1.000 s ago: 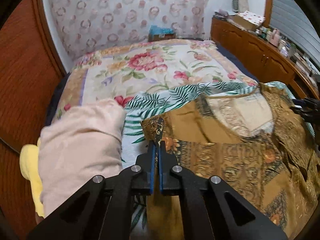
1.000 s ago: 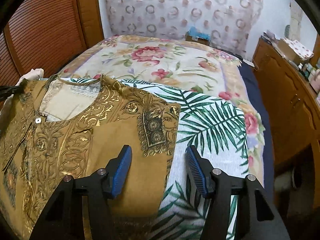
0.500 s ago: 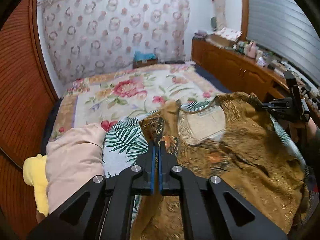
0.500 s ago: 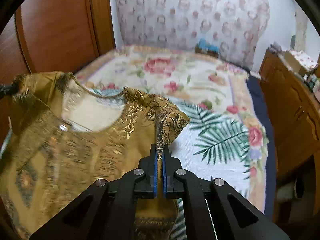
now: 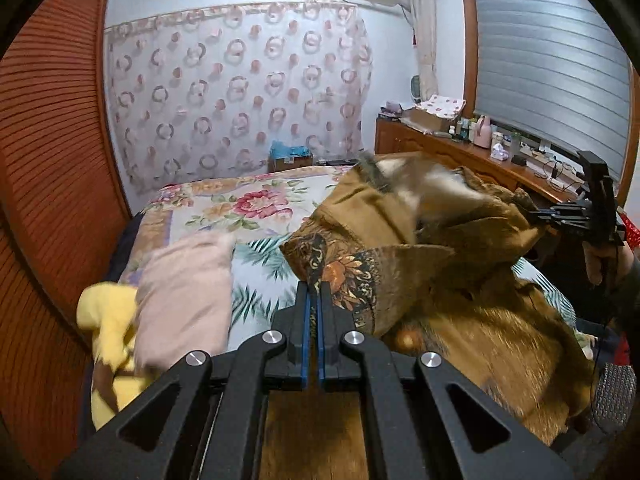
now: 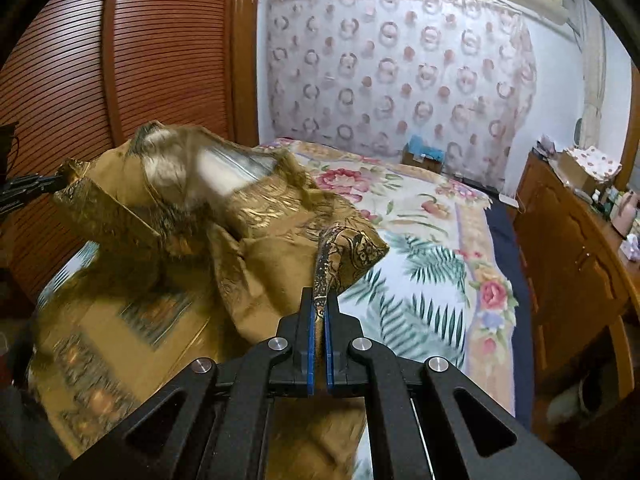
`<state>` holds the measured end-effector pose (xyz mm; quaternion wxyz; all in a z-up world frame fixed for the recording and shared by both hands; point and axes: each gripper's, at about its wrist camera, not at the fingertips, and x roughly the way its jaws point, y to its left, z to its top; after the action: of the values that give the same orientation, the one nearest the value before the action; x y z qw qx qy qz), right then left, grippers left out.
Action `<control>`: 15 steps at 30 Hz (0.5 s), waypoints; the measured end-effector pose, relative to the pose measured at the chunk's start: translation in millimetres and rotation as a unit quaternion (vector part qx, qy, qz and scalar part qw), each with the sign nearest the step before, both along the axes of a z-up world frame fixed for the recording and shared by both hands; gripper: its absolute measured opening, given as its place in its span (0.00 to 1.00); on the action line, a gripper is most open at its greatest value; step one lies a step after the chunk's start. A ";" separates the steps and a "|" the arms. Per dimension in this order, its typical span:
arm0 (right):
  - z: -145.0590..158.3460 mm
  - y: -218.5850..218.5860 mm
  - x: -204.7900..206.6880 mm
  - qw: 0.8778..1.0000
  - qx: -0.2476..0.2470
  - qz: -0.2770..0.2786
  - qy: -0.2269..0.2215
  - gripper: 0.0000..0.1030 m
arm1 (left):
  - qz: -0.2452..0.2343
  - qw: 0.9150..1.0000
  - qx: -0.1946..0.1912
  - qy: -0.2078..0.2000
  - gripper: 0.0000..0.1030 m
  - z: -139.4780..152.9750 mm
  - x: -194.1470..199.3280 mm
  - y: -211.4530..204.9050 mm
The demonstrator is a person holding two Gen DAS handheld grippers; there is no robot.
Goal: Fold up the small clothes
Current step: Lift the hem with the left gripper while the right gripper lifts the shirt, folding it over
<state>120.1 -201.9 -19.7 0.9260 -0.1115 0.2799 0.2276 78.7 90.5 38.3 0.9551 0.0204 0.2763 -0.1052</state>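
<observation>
The left gripper (image 5: 313, 300) is clamped on a corner of the mustard-brown tunic with gold and black ornamental print (image 5: 404, 276); its blue pads are pinched together with only a thin fold of the patterned hem between them. The right gripper (image 6: 319, 308) has its jaws closed the same way on the opposite shoulder corner, a narrow strip of dark printed fabric rising straight out ahead of its tips; from the left camera that gripper shows far off to the right (image 5: 560, 213), pulling on the cloth.

The tunic hangs slung between the two pairs of jaws, its long axis running from one gripper across to the other, the neckline (blurred in both views) bulging up and away beyond the tips while the body droops back below the grippers. It is lifted clear of the white sheet with green palm leaves (image 6: 420, 292), which lies ahead of the right jaws on the floral bedspread (image 6: 400, 196). Left of the left jaws sit a pale pink folded cloth (image 5: 184, 292) and a yellow cloth (image 5: 106, 320), touching each other.
</observation>
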 end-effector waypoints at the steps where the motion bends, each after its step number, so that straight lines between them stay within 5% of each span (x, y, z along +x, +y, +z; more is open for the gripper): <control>1: -1.9 -4.1 -12.2 1.000 0.000 0.000 0.000 0.03 | 0.007 1.000 -0.003 -0.002 0.03 -4.6 -14.1 4.1; 6: -11.1 -26.7 -73.4 1.000 0.014 0.009 0.010 0.03 | 0.023 0.999 -0.026 0.007 0.03 -33.3 -58.4 15.2; 15: -27.1 -51.2 -124.9 0.999 0.021 0.012 0.046 0.03 | 0.046 0.996 -0.059 0.038 0.03 -71.6 -94.7 26.2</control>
<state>-4.8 -253.0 -46.9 0.9114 -0.0847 0.3161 0.2495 -16.1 116.8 -33.3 0.9471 -0.0524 0.3068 -0.0783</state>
